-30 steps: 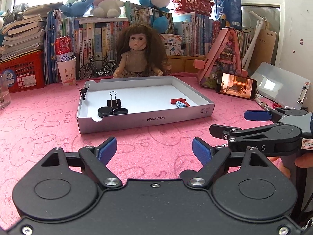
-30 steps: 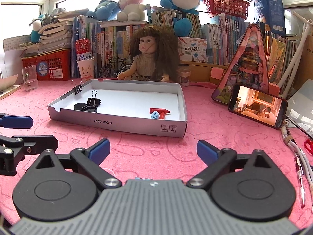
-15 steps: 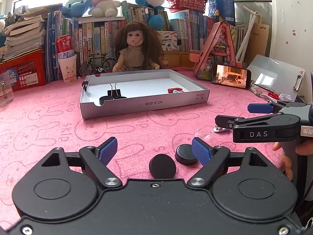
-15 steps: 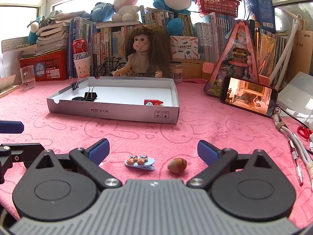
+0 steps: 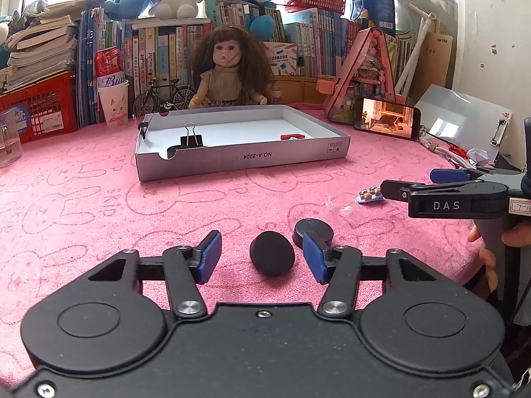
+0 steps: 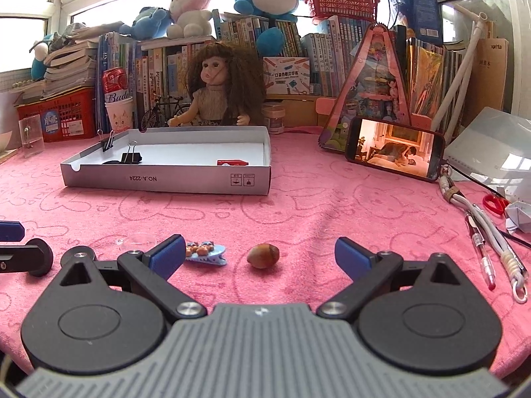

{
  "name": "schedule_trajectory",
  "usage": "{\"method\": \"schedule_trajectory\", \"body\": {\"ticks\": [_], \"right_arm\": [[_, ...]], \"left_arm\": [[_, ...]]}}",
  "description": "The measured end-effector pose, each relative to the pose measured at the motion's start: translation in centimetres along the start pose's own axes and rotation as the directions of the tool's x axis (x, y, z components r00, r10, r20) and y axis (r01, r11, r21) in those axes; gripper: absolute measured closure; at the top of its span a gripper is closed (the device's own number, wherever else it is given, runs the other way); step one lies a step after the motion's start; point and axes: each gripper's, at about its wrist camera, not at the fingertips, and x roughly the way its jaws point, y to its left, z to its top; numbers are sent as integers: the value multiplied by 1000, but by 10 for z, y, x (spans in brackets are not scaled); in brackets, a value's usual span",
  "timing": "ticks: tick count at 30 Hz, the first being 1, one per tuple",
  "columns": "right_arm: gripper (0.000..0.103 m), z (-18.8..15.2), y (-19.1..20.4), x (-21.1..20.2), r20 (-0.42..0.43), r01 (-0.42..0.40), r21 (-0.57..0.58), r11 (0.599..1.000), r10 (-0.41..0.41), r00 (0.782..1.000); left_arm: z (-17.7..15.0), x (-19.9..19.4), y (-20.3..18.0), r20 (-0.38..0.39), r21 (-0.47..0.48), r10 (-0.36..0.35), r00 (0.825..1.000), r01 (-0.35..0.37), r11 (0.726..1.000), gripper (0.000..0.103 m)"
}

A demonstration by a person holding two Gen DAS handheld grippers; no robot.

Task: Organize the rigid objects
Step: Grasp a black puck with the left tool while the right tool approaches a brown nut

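1. Left wrist view: the left gripper [image 5: 262, 257] sits low over the pink cloth [image 5: 83, 205], its jaws closing – a black oval piece [image 5: 272, 258] lies between the blue pads, neither pad touching it.
2. A black round disc [image 5: 313, 230] lies just beyond the right-hand pad, partly hidden by it.
3. Further back, the white box lid [image 5: 242, 157] holds a black binder clip [image 5: 191, 138], a dark disc at its notch, and a small red piece [image 5: 292, 137].
4. The right gripper [image 5: 406, 184] reaches in from the right edge, close to a blue hair clip [image 5: 369, 195].
5. Right wrist view: the right gripper [image 6: 259, 253] has its jaws spread wide, gripping nothing.
6. A brown nut [image 6: 263, 256] lies on the cloth between the pads – clear of both.
7. The blue hair clip [image 6: 207, 253] lies just beside the left-hand pad; whether they touch, cannot tell.
8. The box lid [image 6: 166, 179] stands well beyond.
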Motion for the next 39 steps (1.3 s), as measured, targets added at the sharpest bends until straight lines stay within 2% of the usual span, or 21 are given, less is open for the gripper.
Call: {"method": "schedule_trajectory", "body": {"ticks": [4, 6, 9, 18, 24, 32, 36, 39], "right_arm": [[3, -1, -3, 0, 1, 22, 5, 1000, -22, 1000], [3, -2, -4, 0, 2, 35, 5, 999, -35, 999], [4, -2, -5, 0, 3, 52, 7, 999, -52, 999], [12, -5, -2, 3, -6, 62, -14, 998, -62, 998], [21, -4, -1, 7, -18, 90, -28, 996, -91, 996], [33, -4, 2, 9, -20, 87, -47, 995, -88, 996], [35, -4, 4, 11, -20, 77, -52, 996, -78, 997], [36, -3, 5, 11, -20, 72, -55, 996, -73, 997]], "left_arm": [[-3, 1, 1, -14, -15, 1, 1000, -1, 1000, 65], [-3, 0, 2, -14, -13, 6, 1000, -7, 1000, 73], [-2, 0, 2, -9, -15, 11, 1000, -11, 1000, 76], [-4, 1, -2, -14, -2, 10, 1000, -10, 1000, 77], [-6, 3, -6, -14, 10, 8, 1000, -8, 1000, 77], [-11, 0, -23, 29, 113, 28, 999, -31, 993, 76], [-11, 2, -25, 40, 128, 39, 998, -44, 991, 78], [-13, -2, -30, 63, 164, 17, 998, -27, 986, 80]]}}
